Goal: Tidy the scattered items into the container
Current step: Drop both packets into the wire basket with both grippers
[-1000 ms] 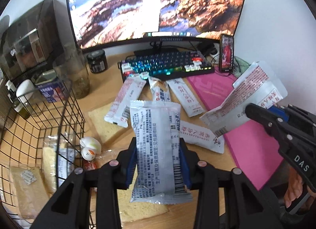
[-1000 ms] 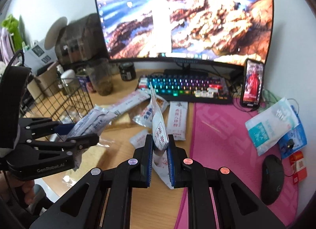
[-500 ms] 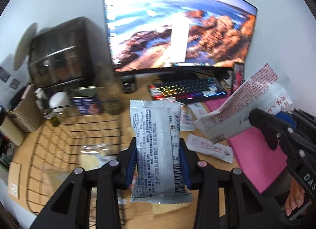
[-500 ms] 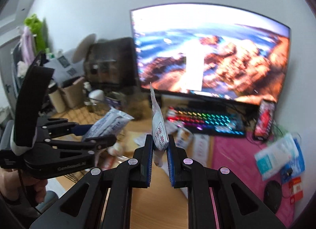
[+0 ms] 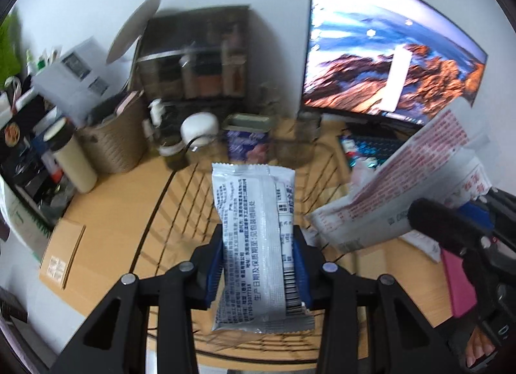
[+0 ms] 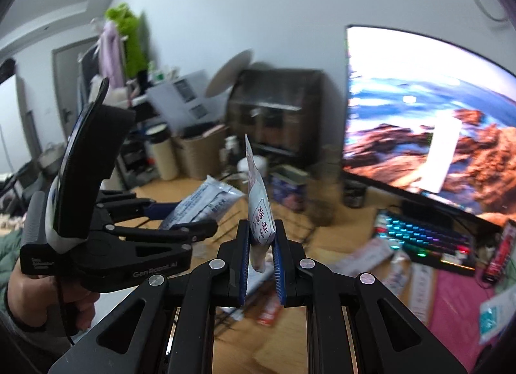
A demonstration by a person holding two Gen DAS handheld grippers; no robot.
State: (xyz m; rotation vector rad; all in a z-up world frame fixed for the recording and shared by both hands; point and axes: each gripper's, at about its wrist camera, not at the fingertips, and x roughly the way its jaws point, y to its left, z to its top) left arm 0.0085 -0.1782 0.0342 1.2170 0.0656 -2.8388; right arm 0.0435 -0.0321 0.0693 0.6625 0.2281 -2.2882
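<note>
My left gripper (image 5: 258,264) is shut on a silver snack packet (image 5: 256,245) and holds it upright above the black wire basket (image 5: 180,199). My right gripper (image 6: 261,245) is shut on a white packet with red print (image 6: 259,212), held edge-on in the air. That packet (image 5: 396,193) and the right gripper (image 5: 451,232) show at the right of the left wrist view, over the basket's right side. The left gripper (image 6: 180,222) with its silver packet (image 6: 206,199) shows left of centre in the right wrist view.
A woven bin (image 5: 109,145), a tin (image 5: 248,141), jars and a dark cabinet (image 5: 193,61) stand behind the basket. A monitor (image 5: 387,64), a lit keyboard (image 6: 425,238), a pink mat (image 6: 458,303) and loose packets (image 6: 400,274) lie to the right. A cardboard box (image 5: 61,257) lies at left.
Both grippers have swung left and lifted with their packets, from above the scattered packets by the keyboard to over the wire basket. Both grips are unchanged.
</note>
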